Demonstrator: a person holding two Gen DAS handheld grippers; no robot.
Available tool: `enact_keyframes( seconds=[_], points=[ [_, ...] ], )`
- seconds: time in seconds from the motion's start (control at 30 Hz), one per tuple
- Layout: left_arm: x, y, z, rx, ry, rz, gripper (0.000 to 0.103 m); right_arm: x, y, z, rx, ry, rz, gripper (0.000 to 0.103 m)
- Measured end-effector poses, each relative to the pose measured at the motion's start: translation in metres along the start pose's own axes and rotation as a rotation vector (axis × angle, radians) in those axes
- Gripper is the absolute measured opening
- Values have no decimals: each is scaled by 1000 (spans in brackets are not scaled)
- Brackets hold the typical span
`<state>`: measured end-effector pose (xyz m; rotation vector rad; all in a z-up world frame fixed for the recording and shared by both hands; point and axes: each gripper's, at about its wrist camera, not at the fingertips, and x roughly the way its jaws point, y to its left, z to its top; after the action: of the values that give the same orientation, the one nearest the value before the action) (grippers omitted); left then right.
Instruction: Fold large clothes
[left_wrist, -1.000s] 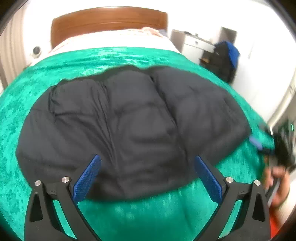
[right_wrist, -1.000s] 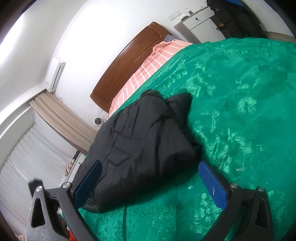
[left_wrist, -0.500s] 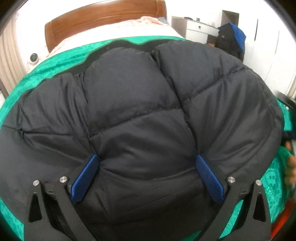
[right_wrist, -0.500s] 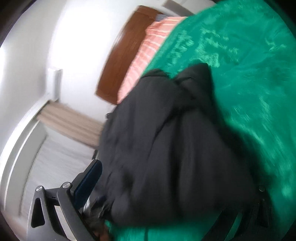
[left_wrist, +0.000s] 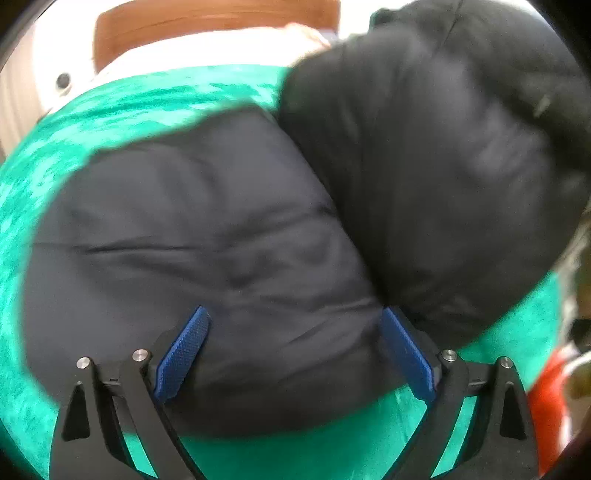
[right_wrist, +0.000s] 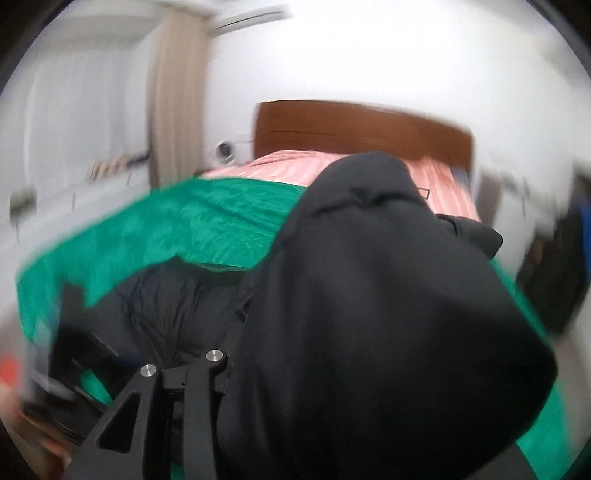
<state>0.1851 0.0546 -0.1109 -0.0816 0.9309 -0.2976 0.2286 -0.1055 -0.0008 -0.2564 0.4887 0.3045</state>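
A black puffer jacket (left_wrist: 207, 240) lies on the green bedspread (left_wrist: 110, 110). My left gripper (left_wrist: 294, 314) hovers over its near part. The blue pads stand wide and are closing, with jacket fabric under and between them, and no pinch shows. The jacket's right side (left_wrist: 443, 147) is raised and curls over the rest. In the right wrist view that raised fabric (right_wrist: 369, 277) drapes over my right gripper (right_wrist: 295, 354). It hides the pads and one finger. The right jaws are closing on the fabric, which hangs lifted from them.
A wooden headboard (right_wrist: 362, 129) and a pink striped sheet (right_wrist: 295, 166) lie beyond the bedspread. A beige curtain (right_wrist: 173, 92) hangs at the left wall. Something red (left_wrist: 546, 398) shows blurred past the bed's near right edge.
The right gripper rolled upright and rose, taking hold of the jacket's right side and lifting it over. The left gripper first closed in on the jacket, then drew back a little.
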Motion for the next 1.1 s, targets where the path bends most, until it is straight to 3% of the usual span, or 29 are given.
enact_keyframes(
  seconds=[0.17, 0.3, 0.37, 0.53, 0.7, 0.8, 0.97, 1.1],
  points=[
    [-92, 107, -19, -223, -156, 86, 98, 37, 128, 17, -438, 0, -27, 41],
    [-120, 176, -52, -413, -214, 132, 98, 71, 214, -6, -677, 66, 33, 42],
    [-120, 193, -67, -476, -227, 126, 98, 82, 254, -25, -787, 96, 58, 44],
    [-112, 207, -88, -544, -245, 68, 98, 78, 275, -38, -849, 85, 60, 47],
    [-125, 213, -67, -495, -335, 8, 98, 67, 263, -34, -754, 59, 110, 66],
    [-127, 214, -61, -490, -366, -7, 98, 44, 250, -22, -600, 47, 219, 71],
    [-116, 233, -85, -596, -387, -17, 98, 1, 207, 17, -260, 31, 453, 71],
    [-100, 243, -104, -650, -376, 6, 98, -3, 139, 75, 52, -98, 403, 84]
  ],
)
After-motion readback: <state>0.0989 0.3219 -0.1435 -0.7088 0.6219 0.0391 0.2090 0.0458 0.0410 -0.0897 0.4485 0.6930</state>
